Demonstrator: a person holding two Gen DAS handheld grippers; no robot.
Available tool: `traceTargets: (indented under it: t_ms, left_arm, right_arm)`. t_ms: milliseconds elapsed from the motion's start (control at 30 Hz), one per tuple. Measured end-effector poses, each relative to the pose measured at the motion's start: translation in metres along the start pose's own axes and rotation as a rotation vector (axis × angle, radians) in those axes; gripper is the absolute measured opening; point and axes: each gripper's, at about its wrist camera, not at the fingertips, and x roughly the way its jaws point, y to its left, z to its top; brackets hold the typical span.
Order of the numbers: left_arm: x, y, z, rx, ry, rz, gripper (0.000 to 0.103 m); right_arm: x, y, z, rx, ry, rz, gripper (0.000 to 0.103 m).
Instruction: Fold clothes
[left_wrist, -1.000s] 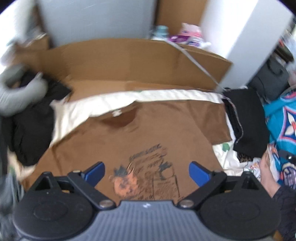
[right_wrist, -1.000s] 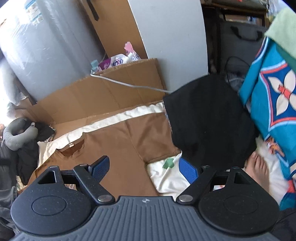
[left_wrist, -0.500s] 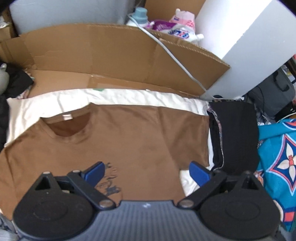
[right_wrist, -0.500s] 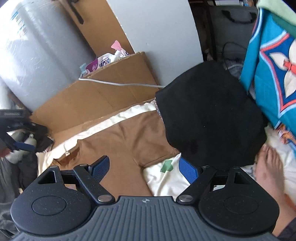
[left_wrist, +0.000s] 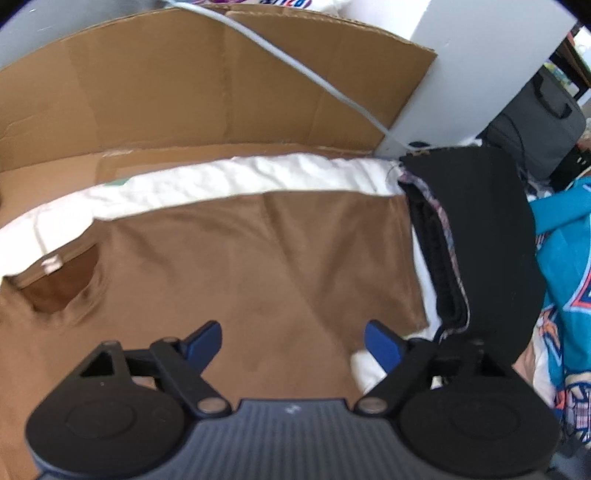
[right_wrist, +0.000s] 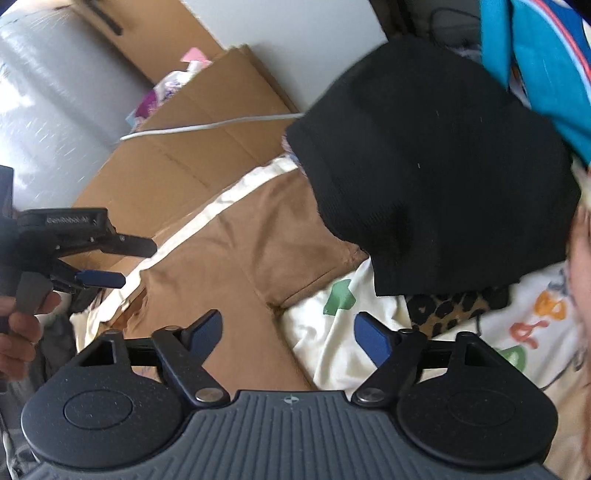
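Observation:
A brown T-shirt (left_wrist: 258, 258) lies flat on a white sheet (left_wrist: 240, 177), its collar (left_wrist: 55, 273) at the left and its right sleeve (left_wrist: 354, 251) reaching toward a folded black garment (left_wrist: 487, 240). My left gripper (left_wrist: 293, 338) hovers open over the shirt's chest, close to the armpit. In the right wrist view the same shirt (right_wrist: 229, 266) shows with its sleeve (right_wrist: 295, 236) beside the black garment (right_wrist: 443, 166). My right gripper (right_wrist: 288, 332) is open above the sleeve's lower edge. The left gripper (right_wrist: 110, 266) appears there at the left, open, held by a hand (right_wrist: 22, 328).
A cardboard wall (left_wrist: 207, 85) with a grey cable (left_wrist: 314, 74) stands behind the sheet. A teal patterned cloth (left_wrist: 565, 266) lies to the right, and a dark bag (left_wrist: 535, 122) sits beyond it. A printed white sheet (right_wrist: 369, 317) and leopard fabric (right_wrist: 450, 310) lie under the black garment.
My left gripper has swung right and closer, from the printed chest toward the right sleeve. My right gripper has moved closer to the sleeve and black garment. Both stay open.

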Motion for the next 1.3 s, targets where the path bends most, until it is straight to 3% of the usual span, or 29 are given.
traceTargets:
  t_ms: [167,300,400,467,533,600,767,867,933,1300]
  left_arm:
    - [0.018,-0.013,0.005,0.092,-0.036,-0.025,0.077]
    - [0.03,-0.015,-0.008,0.088,-0.07,-0.062,0.067]
    - [0.037,-0.018,-0.024,0.12,-0.119,-0.068,0.066]
    - [0.045,-0.015,-0.034,0.114,-0.123,-0.094,0.058]
    - [0.055,-0.009,-0.045,0.094,-0.12,-0.107,0.042]
    - [0.062,-0.001,-0.055,0.067,-0.131,-0.119,0.035]
    - [0.086,0.012,-0.075,0.058,-0.11,-0.233,0.034]
    - [0.098,0.016,-0.083,0.04,-0.098,-0.238,0.032]
    - [0.104,0.02,-0.086,0.017,-0.089,-0.26,0.024]
    - [0.112,0.026,-0.1,0.024,-0.098,-0.272,0.023]
  right_arm:
    - [0.023,-0.01,-0.006,0.024,-0.047,-0.024,0.062]
    - [0.039,-0.014,-0.006,0.045,-0.077,-0.028,0.056]
    - [0.048,-0.013,-0.005,0.062,-0.101,-0.023,0.047]
    - [0.05,-0.013,-0.003,0.106,-0.131,-0.034,0.043]
    - [0.056,-0.012,-0.002,0.119,-0.145,-0.09,0.037]
    - [0.066,-0.015,-0.001,0.145,-0.151,-0.102,0.036]
    - [0.09,-0.018,-0.003,0.155,-0.183,-0.143,0.037]
    - [0.104,-0.021,-0.006,0.188,-0.185,-0.17,0.037]
    - [0.109,-0.022,-0.005,0.188,-0.196,-0.183,0.037]
    - [0.129,-0.021,0.009,0.253,-0.16,-0.251,0.037]
